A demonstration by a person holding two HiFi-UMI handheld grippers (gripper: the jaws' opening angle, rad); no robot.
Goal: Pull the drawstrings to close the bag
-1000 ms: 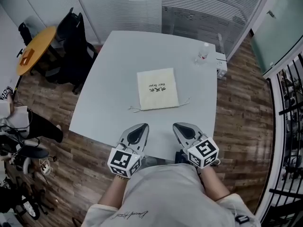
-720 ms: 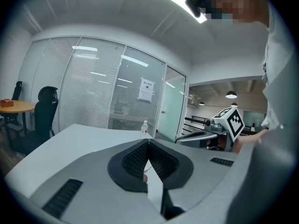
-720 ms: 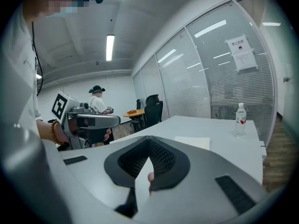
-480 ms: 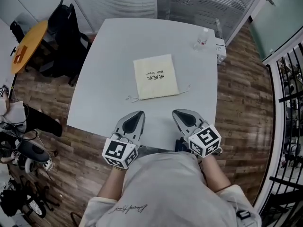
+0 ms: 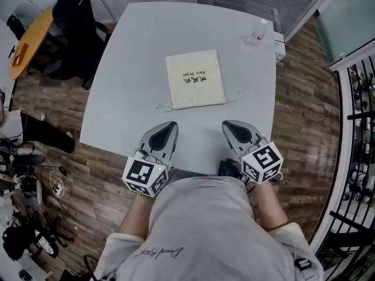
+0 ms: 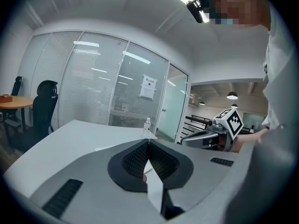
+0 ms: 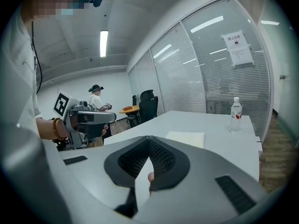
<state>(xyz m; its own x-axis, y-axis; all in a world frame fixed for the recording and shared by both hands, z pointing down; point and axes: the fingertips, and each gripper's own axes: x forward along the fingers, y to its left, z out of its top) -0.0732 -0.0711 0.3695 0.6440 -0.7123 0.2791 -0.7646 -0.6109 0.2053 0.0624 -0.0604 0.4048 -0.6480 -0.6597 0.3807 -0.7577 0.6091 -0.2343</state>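
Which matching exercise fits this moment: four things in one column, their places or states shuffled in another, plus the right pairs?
Things:
1. bag
2. bottle
3. round table
4. left claw

Places or states:
A. upright at the far right corner of the white table
B. shut, empty, above the white table's near edge
C. orange, standing off to the left
D. lying flat, mid-table

Pairs: 1-D, 2-A, 3-C, 4-B.
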